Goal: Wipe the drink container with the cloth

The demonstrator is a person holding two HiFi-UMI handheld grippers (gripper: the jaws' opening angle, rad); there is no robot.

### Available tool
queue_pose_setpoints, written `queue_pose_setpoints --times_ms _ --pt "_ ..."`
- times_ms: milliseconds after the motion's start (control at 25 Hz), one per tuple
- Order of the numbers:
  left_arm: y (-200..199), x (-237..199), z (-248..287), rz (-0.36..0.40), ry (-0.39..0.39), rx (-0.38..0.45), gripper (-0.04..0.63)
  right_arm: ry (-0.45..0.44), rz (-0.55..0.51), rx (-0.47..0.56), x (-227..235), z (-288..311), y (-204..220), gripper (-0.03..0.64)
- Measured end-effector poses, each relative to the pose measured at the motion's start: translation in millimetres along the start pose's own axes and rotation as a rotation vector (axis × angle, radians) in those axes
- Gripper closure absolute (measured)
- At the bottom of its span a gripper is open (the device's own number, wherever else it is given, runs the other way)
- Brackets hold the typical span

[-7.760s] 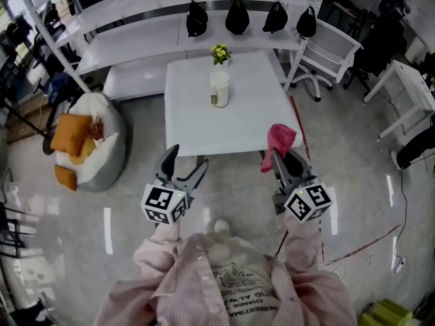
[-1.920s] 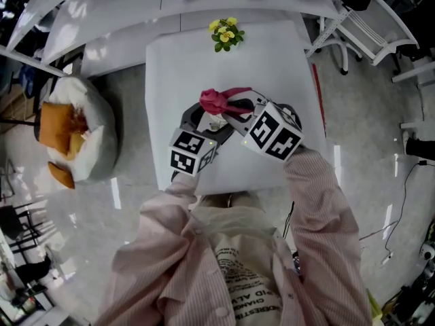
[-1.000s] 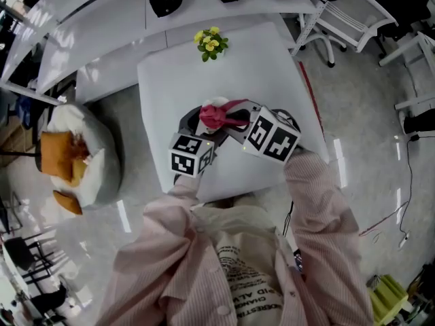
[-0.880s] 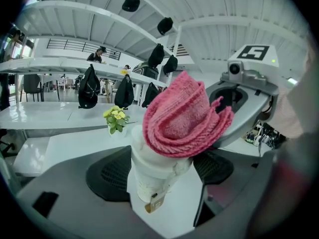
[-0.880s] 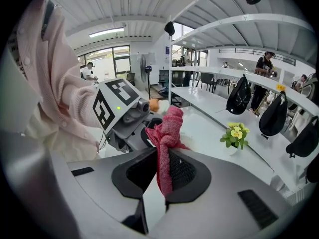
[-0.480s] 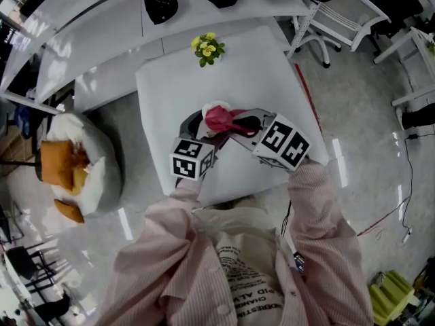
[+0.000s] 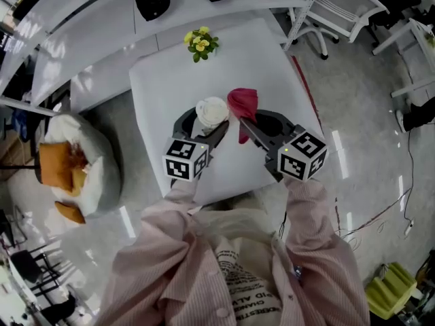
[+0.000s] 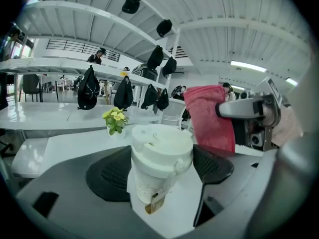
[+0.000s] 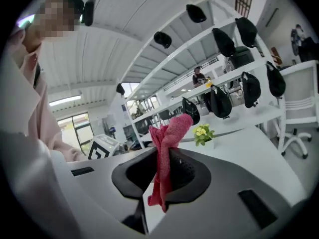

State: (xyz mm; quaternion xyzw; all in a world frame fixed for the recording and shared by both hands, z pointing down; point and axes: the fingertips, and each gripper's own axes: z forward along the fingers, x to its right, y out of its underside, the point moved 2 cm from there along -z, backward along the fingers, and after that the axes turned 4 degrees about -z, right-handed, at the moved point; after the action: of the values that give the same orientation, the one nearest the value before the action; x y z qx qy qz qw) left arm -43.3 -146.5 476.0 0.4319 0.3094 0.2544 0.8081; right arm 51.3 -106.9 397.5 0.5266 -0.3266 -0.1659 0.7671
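White, lidded and clamped at its sides by the left gripper point(image 7: 202, 129), the paper drink cup point(image 7: 212, 111) is sitting on, or perhaps just above, the square white table point(image 7: 163, 87). Its lid is showing bare again. The crumpled pink-red cloth point(image 7: 242, 104), pinched tight in the right gripper point(image 7: 246, 125), is swinging off to the cup's right after rubbing the top, so the sides are likely next. Farther back, a small pot of yellow flowers point(image 7: 198, 43) is standing well apart, blocking nothing.
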Motion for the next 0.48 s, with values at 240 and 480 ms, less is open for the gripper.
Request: queue_pose_setpoints --times_ms 240,480 --pt "-1 1 0 0.002 0.001 0.000 0.209 0.108 0.239 0.156 15 -5 22 0.568" --pt "-1 3 0 0.005 0.008 0.032 0.209 0.192 0.459 0.241 17 9 58 0.568"
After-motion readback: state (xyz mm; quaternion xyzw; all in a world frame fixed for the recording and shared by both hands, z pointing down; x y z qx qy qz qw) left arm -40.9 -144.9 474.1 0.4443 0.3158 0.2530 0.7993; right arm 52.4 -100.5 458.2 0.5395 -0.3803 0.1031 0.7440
